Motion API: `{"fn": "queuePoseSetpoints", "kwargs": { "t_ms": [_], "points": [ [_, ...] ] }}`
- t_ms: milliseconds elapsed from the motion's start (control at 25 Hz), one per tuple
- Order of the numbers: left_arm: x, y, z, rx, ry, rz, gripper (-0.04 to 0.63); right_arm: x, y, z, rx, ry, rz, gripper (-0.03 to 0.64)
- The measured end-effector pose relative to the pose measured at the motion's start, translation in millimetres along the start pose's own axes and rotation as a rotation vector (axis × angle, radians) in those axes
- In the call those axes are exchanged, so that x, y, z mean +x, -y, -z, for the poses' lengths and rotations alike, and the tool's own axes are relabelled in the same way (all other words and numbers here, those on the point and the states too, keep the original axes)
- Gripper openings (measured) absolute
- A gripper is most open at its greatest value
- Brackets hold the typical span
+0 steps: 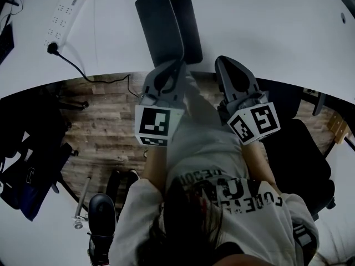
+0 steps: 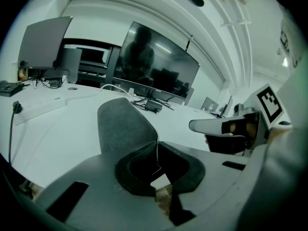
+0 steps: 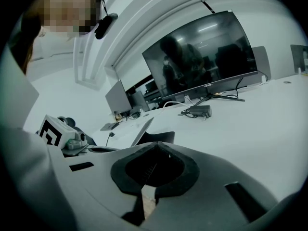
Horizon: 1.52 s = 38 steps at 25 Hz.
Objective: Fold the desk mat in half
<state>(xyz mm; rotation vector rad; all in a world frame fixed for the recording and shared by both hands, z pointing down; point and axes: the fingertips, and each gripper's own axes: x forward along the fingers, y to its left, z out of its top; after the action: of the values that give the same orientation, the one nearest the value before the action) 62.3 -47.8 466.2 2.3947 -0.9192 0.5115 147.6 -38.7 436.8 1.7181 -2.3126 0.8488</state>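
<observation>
- The left gripper (image 2: 156, 147) is clamped thin on the near edge of the desk mat (image 2: 122, 126). The mat curves up just ahead of it, off the desk (image 2: 53, 134).
- The right gripper (image 3: 154, 146) has its jaws together on nothing. The mat is ahead and to its left.
- The fold looks partly made: one half is raised, not yet laid flat and squared.
- The shirt (image 1: 222, 187) lettering is cut off, and the monitor (image 3: 207, 57) badge is too small to read.

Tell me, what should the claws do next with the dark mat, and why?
Probably carry the left claw forward over the white desk, so the lifted part drops onto the flat part. That claw is shut on the edge of the desk mat, which stands up off the desk. The right claw is shut, empty.
</observation>
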Motion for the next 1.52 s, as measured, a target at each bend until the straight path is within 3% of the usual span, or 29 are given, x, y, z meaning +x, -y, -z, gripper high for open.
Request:
{"fn": "queuePoseSetpoints", "kwargs": {
  "t_ms": [640, 1520],
  "points": [
    [37, 32, 5, -0.020, -0.059, 0.054, 0.014, -2, 22, -8, 0.020, 0.014, 0.032, 0.000],
    [82, 60, 34, -0.022, -0.190, 0.050, 0.014, -26, 46, -2, 0.029, 0.032, 0.110, 0.000]
  ]
}}
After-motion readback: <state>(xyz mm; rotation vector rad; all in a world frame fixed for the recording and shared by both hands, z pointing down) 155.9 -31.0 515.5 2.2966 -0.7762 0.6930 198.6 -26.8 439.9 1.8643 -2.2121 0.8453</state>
